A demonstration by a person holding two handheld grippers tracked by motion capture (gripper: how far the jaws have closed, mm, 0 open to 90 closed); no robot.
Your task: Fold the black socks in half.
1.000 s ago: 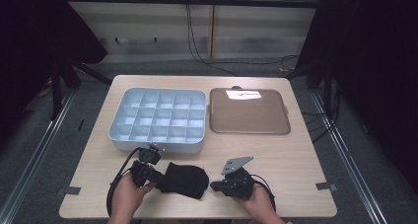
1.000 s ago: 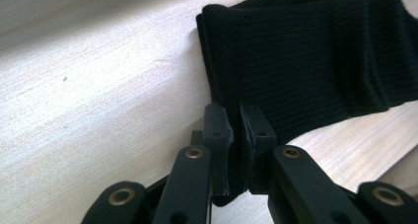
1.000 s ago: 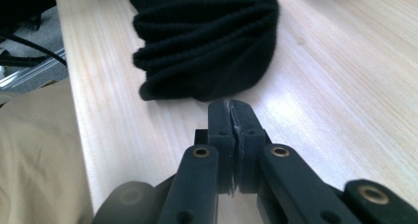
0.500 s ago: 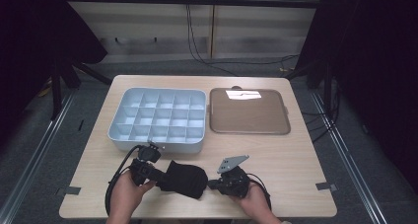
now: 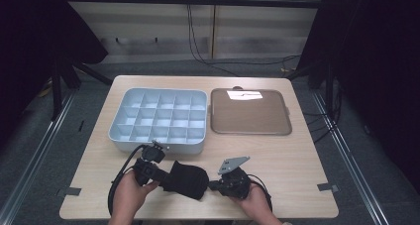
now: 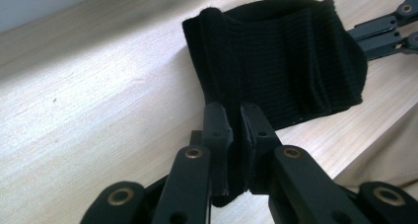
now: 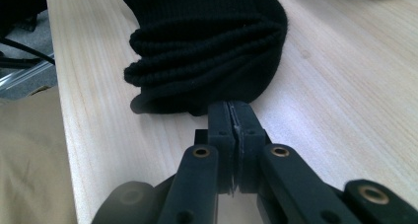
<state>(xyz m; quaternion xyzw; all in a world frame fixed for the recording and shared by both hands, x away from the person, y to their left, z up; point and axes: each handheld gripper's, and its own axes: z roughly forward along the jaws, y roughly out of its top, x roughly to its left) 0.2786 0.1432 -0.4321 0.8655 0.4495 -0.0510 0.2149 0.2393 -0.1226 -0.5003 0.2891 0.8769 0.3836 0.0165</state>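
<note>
A black ribbed sock lies folded into a thick bundle near the table's front edge. My left gripper is shut on its left end; in the left gripper view black fabric sits pinched between the jaws. My right gripper is at the sock's right end. In the right gripper view its jaws are pressed together with no cloth visible between them, tips touching the lower edge of the bundle. The right gripper's linkage shows beyond the sock in the left gripper view.
A light blue tray with several compartments stands just behind the left gripper. A flat brown tray sits to its right. The wooden table ends close in front of both hands.
My right gripper has slid left until its tips meet the sock's right end. The left gripper has kept its hold and barely moved.
</note>
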